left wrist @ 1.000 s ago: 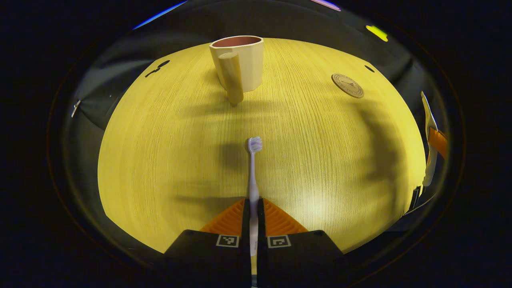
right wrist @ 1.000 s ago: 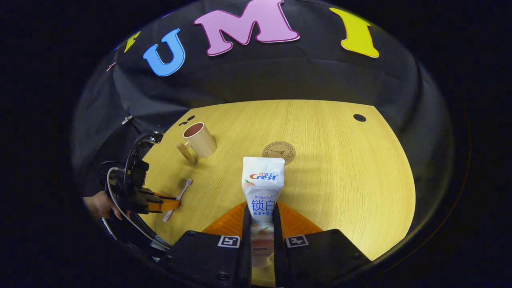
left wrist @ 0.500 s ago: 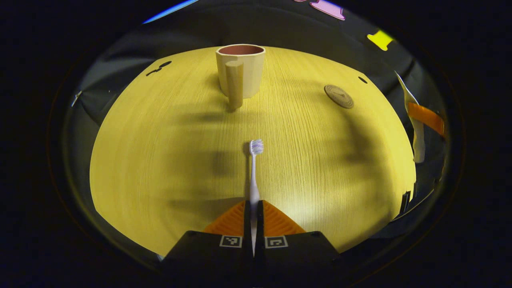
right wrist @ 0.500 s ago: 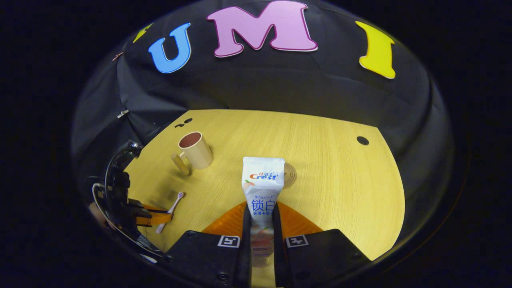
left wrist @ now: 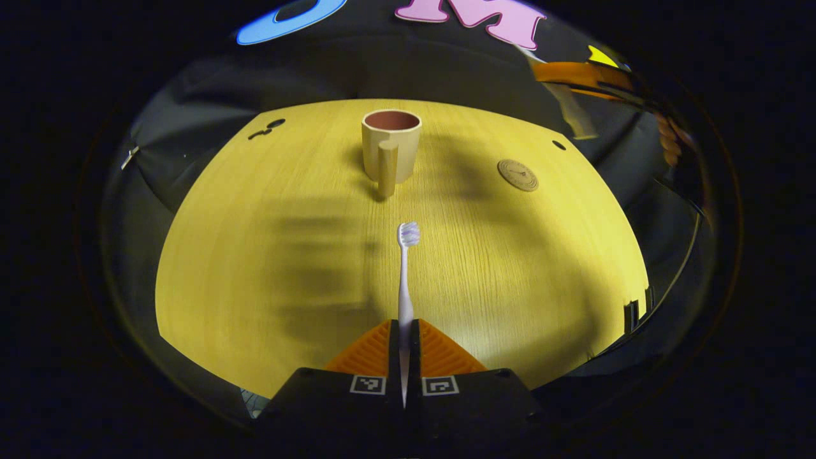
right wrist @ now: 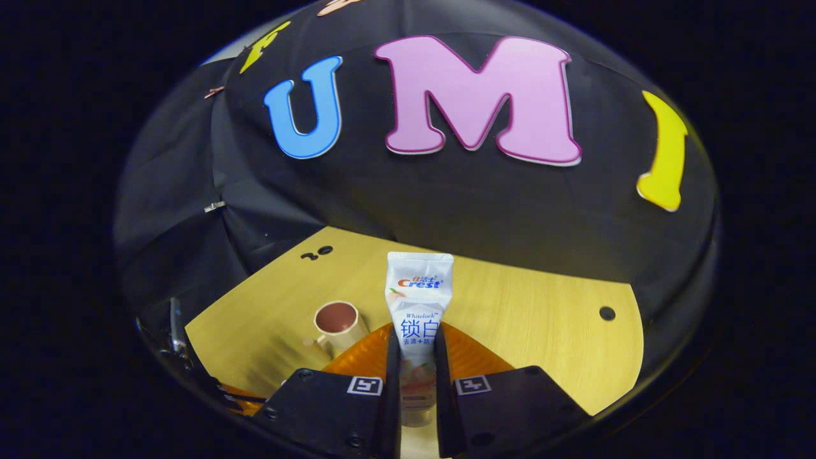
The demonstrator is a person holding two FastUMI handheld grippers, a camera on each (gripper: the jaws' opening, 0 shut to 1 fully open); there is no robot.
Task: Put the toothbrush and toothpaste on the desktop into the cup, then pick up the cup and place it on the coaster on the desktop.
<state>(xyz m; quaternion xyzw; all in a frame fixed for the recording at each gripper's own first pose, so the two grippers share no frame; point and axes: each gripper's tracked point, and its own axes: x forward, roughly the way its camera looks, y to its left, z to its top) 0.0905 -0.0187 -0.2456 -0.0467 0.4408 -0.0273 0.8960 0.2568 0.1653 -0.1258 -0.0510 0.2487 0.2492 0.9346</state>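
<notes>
My left gripper [left wrist: 404, 331] is shut on a white toothbrush [left wrist: 405, 274] whose bristle head points forward, held above the wooden desktop [left wrist: 268, 255]. Straight ahead stands the beige cup [left wrist: 391, 152] with its handle toward me and its mouth open upward. A round brown coaster [left wrist: 517, 174] lies to the cup's right. My right gripper [right wrist: 417, 357] is shut on a white toothpaste tube [right wrist: 419, 299], flat end up, high above the desk. The cup [right wrist: 340, 322] sits below and left of the tube. In the left gripper view the right gripper [left wrist: 583, 73] with the tube hangs at the upper right.
The desktop [right wrist: 542, 331] has small dark holes near its far corners [left wrist: 559, 145] [right wrist: 607, 313]. Black cloth walls close in behind the desk. A hand [left wrist: 669, 137] holds the right gripper at the far right of the left gripper view.
My right gripper rose and tilted up with the toothpaste, moving toward the cup. My left gripper lifted and drew back a little with the toothbrush, so the cup looks smaller.
</notes>
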